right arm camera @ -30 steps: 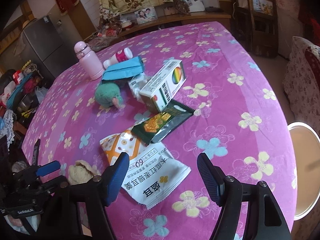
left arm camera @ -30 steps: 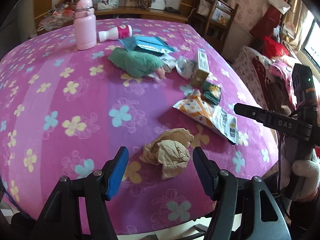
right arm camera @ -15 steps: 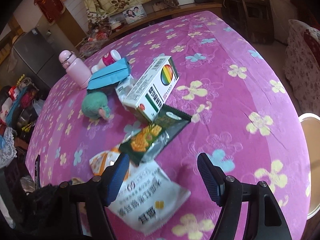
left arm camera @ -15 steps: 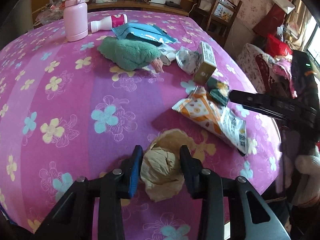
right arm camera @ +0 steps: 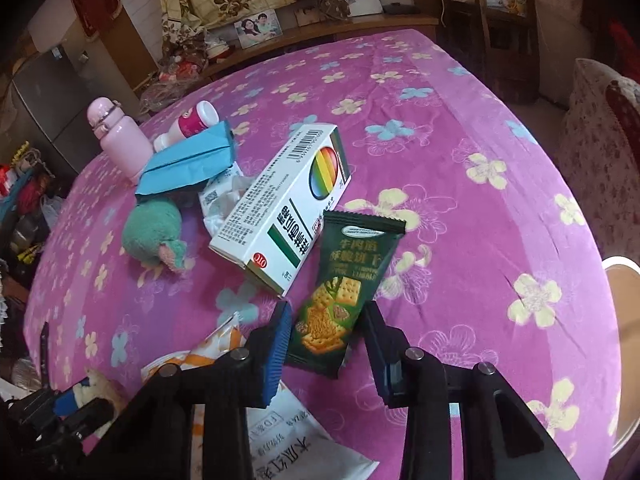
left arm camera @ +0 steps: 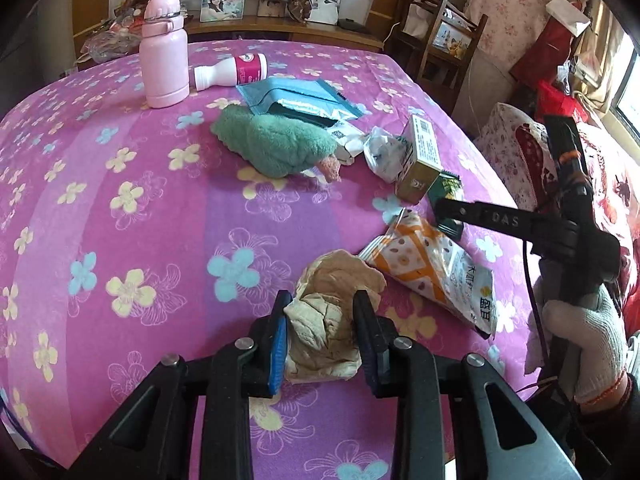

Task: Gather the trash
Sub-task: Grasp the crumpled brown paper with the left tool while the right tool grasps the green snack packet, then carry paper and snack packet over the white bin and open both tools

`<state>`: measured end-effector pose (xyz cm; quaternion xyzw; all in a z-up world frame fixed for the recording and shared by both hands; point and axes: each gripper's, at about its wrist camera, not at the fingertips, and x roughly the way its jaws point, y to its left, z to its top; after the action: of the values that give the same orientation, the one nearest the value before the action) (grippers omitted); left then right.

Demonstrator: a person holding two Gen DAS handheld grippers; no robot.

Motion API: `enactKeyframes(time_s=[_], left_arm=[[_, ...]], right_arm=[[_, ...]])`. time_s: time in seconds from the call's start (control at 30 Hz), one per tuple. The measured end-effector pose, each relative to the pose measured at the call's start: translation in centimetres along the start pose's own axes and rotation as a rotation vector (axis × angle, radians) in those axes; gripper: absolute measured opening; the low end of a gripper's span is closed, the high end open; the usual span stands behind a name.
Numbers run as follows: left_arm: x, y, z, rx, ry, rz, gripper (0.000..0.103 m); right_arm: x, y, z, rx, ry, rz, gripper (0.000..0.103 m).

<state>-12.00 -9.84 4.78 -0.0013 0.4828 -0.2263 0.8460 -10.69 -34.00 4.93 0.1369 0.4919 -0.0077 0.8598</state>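
The crumpled tissue (left arm camera: 332, 320) sits near the front edge of the table (left arm camera: 120, 240), squeezed between the blue pads of the left gripper (left arm camera: 320, 334), whose jaws are closing onto it from either side and already press into the wad. Just to its right lies the orange-and-white snack bag (left arm camera: 436, 276), touching the tissue's edge. Beyond that bag the right gripper (right arm camera: 326, 344) comes down over the green cracker packet (right arm camera: 344, 292); its jaws are closing too, pinching the packet's near end between the pads (the left pad clearly touches, the right one looks to be at the edge). The packet's far end lies against a white medicine box (right arm camera: 288, 208) with a rainbow disc on it. Behind the box are crumpled white wrappers (left arm camera: 384, 152), a green plush toy (left arm camera: 276, 148), and a blue pouch (left arm camera: 296, 96). Farther back stand a pink flask (left arm camera: 165, 52), upright, and a small white bottle (left arm camera: 232, 72) lying on its side. A white-gloved hand (left arm camera: 584, 340) holds the right gripper's handle at the table's right edge.
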Motion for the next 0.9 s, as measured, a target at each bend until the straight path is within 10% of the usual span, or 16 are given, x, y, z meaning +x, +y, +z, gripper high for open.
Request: enactKeyframes(time_s=[0.9], left_arm=[[-2.1,-13.1,3.0,0.201,-0.073,-0.097,0.032]], right_arm=[[-12.6,-8.8,-4.8,0.007,-0.16,-0.021,0.03]])
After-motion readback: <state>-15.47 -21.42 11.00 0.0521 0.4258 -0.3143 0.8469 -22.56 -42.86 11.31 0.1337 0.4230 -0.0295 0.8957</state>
